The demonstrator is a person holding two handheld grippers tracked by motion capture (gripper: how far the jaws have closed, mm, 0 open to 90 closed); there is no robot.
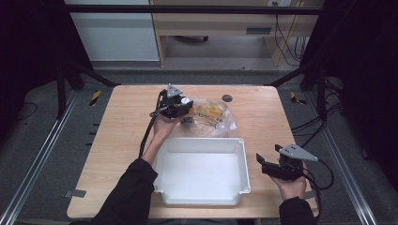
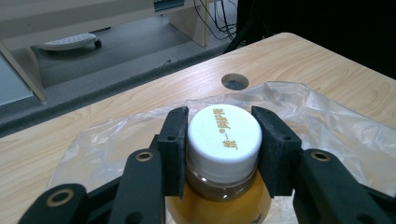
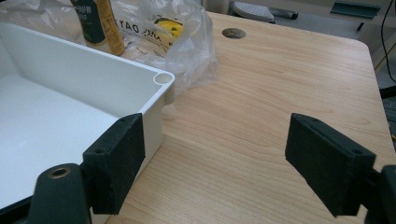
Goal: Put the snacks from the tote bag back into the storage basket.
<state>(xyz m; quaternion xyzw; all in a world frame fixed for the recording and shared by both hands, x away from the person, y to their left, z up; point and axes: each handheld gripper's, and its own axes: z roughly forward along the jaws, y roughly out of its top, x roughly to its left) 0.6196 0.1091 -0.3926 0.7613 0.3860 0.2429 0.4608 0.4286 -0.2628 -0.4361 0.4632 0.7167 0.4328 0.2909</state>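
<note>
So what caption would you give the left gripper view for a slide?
Left gripper shut on a bottle at its white cap, above a plastic bag.

- A white tray sits empty at the near middle of the table.
- A clear plastic bag with yellow packets inside lies just behind the tray, touching its far rim.
- A round hole is cut in the tabletop near the far edge, beyond the bag.
- A pale wooden desk stands on the floor past the table.
</note>
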